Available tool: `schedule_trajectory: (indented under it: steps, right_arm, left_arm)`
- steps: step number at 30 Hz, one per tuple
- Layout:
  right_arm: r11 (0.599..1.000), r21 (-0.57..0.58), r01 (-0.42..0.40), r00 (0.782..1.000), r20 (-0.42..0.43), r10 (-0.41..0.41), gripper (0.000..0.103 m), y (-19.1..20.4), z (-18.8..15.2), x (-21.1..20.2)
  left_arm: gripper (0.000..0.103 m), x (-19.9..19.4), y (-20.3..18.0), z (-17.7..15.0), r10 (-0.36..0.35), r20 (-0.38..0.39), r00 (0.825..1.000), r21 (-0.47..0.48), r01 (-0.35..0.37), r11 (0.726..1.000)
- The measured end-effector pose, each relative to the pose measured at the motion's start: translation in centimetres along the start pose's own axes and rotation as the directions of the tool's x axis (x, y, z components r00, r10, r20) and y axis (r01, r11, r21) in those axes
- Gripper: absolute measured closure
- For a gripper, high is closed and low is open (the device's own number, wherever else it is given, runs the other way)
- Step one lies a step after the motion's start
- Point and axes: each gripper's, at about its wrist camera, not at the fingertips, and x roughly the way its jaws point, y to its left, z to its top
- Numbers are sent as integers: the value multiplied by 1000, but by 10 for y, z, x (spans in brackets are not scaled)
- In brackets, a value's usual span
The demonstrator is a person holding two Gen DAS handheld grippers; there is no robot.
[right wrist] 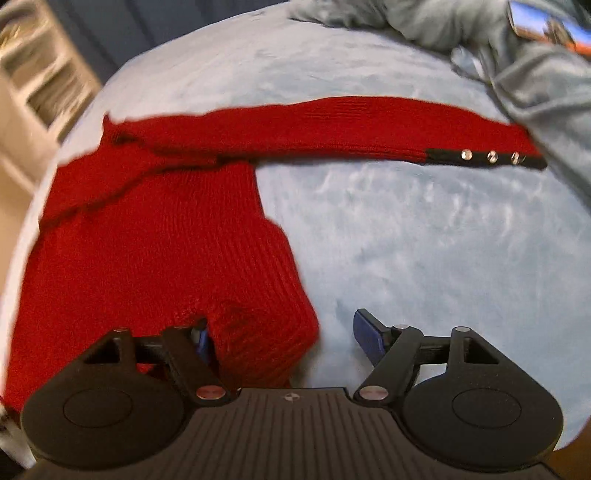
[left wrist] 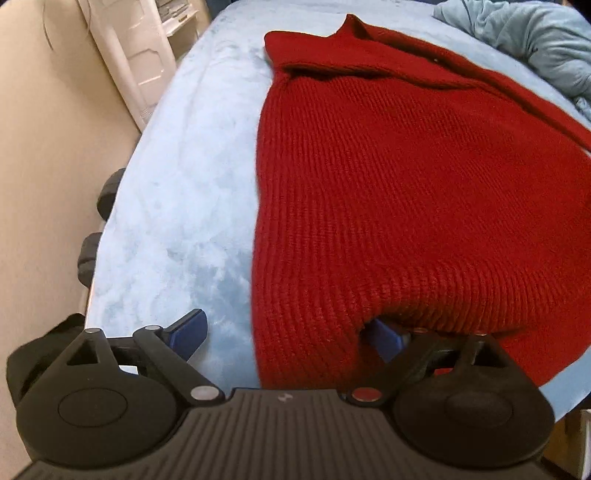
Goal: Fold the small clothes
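Left wrist view: a red knitted sweater (left wrist: pixel 388 192) lies spread flat on a pale blue fleecy blanket (left wrist: pixel 184 206) covering a bed. The sweater fills the middle and right of the view, its collar at the far end and its hem at the near end. The sweater's left edge runs straight from far to near, and a broad strip of bare blanket lies open to its left, up to the rounded bed edge. Beyond that edge are a beige floor (left wrist: pixel 48 147), a white plastic drawer unit (left wrist: pixel 136 55) at the far left, and two dark round objects (left wrist: pixel 99 221) tucked against the bedside. A crumpled grey-blue cover (left wrist: pixel 532 40) sits at the far right. The left gripper (left wrist: pixel 291 334) has its jaws spread wide; its left blue finger (left wrist: pixel 190 334) is over bare blanket, and the right one is partly hidden under the lifted hem. The knit sags between them, not pinched.

Right wrist view, blurred: the same sweater occupies the left half, with one sleeve (right wrist: pixel 332 129) stretched straight across to the far right, ending in a black cuff (right wrist: pixel 487 158) with three shiny studs. Right of the body and near of the sleeve, the blanket (right wrist: pixel 424 240) is open and clear. The crumpled cover (right wrist: pixel 517 62) crowds the far right, close to the cuff, and a colourful flat object (right wrist: pixel 546 26) lies on it. A pale shelf unit (right wrist: pixel 40 85) stands at the far left. The right gripper (right wrist: pixel 286 338) has its jaws apart; the sweater's near right corner lies between them, loose, with the right finger (right wrist: pixel 369 338) over bare blanket.
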Motion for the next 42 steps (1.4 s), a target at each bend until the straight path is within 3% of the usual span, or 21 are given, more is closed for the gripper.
schedule_trajectory:
  steps: [5,8,10,12,14,15,22,24,25,26,27,28,30,33,34,36,37,38,39,40,42]
  right_arm:
    - [988,156,1,1000,-25,3,43,-14,16,11]
    - [986,165,15,1000,-23,-11,43,-16,19,12]
    - [986,165,27,999,-31,-23,43,-16,20,15]
    - [986,160,42,998,-53,-34,43,-14,18,18]
    - [989,139,51,997,-69,-42,42,-12,14,21]
    - [991,121,51,996,-76,-42,41,-9,11,23]
    - [989,-101,107,993,-34,-111,40,5,-35,16]
    - [971,-190,143,989,-3,-146,41,9,-52,12]
    - [959,-237,156,987,12,-158,44,11,-60,10]
    - [950,-272,156,988,31,-153,57,12,-66,7]
    - [944,-295,150,988,62,-138,72,13,-70,2]
    - [938,-313,150,988,92,-128,98,16,-73,-2]
    - [932,-318,175,983,113,-146,99,20,-72,-5]
    - [958,-252,137,991,27,-134,96,19,-70,-1]
    - [963,-235,134,991,8,-136,84,19,-73,2]
    - [956,-233,177,984,55,-168,67,18,-82,6]
    - [955,-236,182,983,72,-169,66,16,-85,8]
    - [958,-226,174,984,82,-159,75,13,-88,8]
    - [963,-223,152,987,88,-135,94,11,-88,6]
    - [957,-234,170,984,98,-150,97,13,-88,3]
    - [926,-301,228,970,149,-191,97,20,-83,-15]
  left_arm:
    - [8,-12,-12,-11,-96,36,995,64,93,994]
    - [8,-9,-23,-19,-40,36,999,136,34,990]
    - [8,-3,-15,-16,10,42,999,75,-13,997]
    - [17,2,10,-8,-2,28,1000,-94,5,996]
    - [39,9,38,-2,-37,-1,999,-257,36,966]
    - [41,13,48,0,-66,-16,998,-302,58,951]
    - [55,10,31,0,-33,-2,999,-166,32,986]
    - [70,11,28,1,-47,6,999,-149,47,988]
    - [86,7,25,1,-62,10,998,-140,63,988]
    - [93,6,24,0,-72,12,997,-129,73,989]
    - [93,3,18,1,-66,18,998,-113,68,991]
    - [94,-1,13,0,-49,29,998,-91,51,994]
    - [94,-6,7,-1,-36,44,998,-74,39,996]
    - [94,-14,5,-3,-39,61,997,-100,45,994]
    - [93,-16,3,-4,-37,66,997,-101,44,994]
    - [78,-14,-1,-4,-46,54,997,-87,50,995]
    - [52,-11,-5,-5,-54,38,998,-75,57,996]
    - [49,-8,-10,-6,-52,24,998,-62,54,997]
    - [63,-6,-16,-8,-40,23,999,-41,41,998]
    - [100,-5,-21,-8,-23,28,999,-7,23,1000]
    - [100,-14,-16,-4,40,42,998,-27,-39,999]
